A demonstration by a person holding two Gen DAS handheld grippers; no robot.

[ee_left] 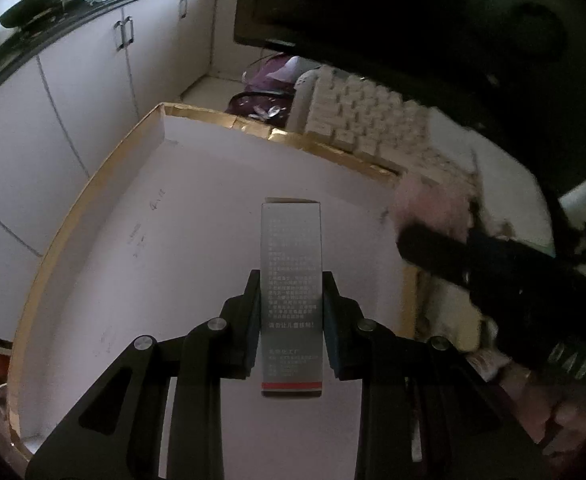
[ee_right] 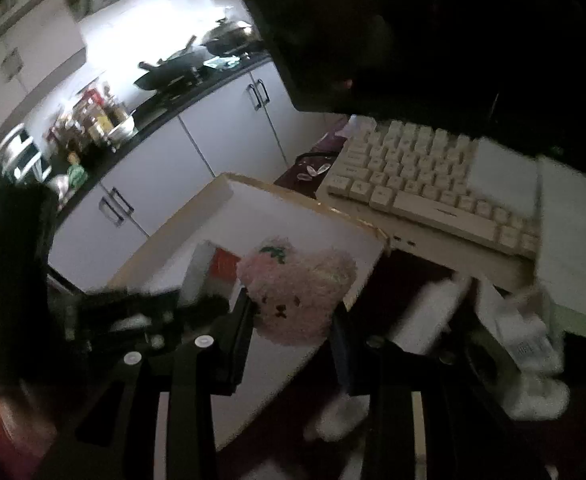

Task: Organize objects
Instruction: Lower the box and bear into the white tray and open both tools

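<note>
left gripper [ee_left: 291,312] clamped on long grey box [ee_left: 291,280] with printed text and red stripe, box held above white tray [ee_left: 197,216] with gold rim. right gripper [ee_right: 293,332] closed on pink fluffy toy [ee_right: 293,292], held over near edge of tray. cream keyboard [ee_right: 425,176] just beyond tray; dark monitor [ee_right: 373,40] above keyboard.

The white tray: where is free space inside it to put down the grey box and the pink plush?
The tray floor is bare from its gold rim to the keyboard. The grey box and pink plush are gripped above it. Right of it is crowded: cartons and papers.
</note>
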